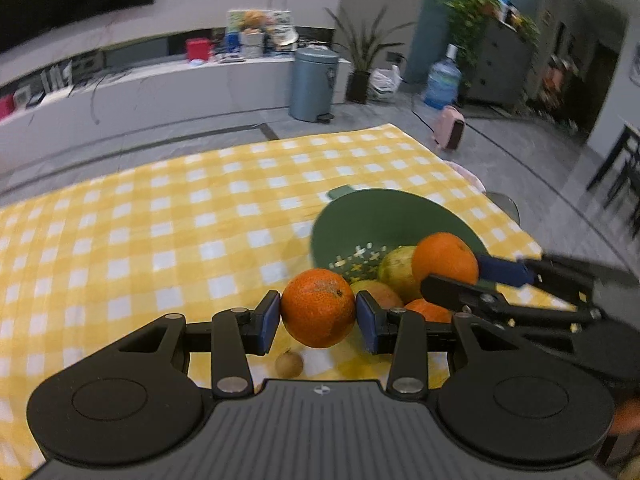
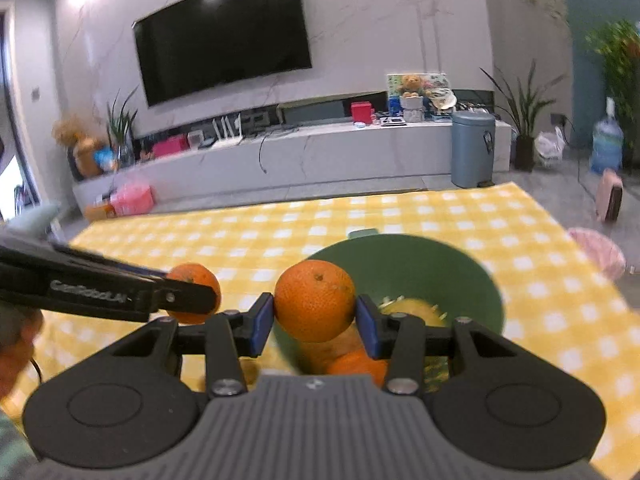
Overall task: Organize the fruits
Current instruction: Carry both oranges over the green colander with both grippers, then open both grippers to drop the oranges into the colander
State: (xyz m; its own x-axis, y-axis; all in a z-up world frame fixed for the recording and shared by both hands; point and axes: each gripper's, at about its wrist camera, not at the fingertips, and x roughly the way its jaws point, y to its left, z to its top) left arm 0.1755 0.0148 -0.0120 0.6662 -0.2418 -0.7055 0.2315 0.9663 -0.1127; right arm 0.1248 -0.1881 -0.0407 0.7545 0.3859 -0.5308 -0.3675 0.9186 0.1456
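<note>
Your left gripper (image 1: 318, 316) was clamped on one orange (image 1: 318, 307); your right gripper (image 2: 315, 316) was clamped on a second orange (image 2: 315, 300). Both were held above the checked cloth (image 1: 140, 216). Beyond, one green colander (image 1: 384, 216) contained at least three fruits.

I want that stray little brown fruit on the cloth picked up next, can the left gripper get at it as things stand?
Probably not yet. The left gripper is shut on an orange, so its jaws are full. The small brown fruit lies uncovered on the tablecloth just below.
</note>
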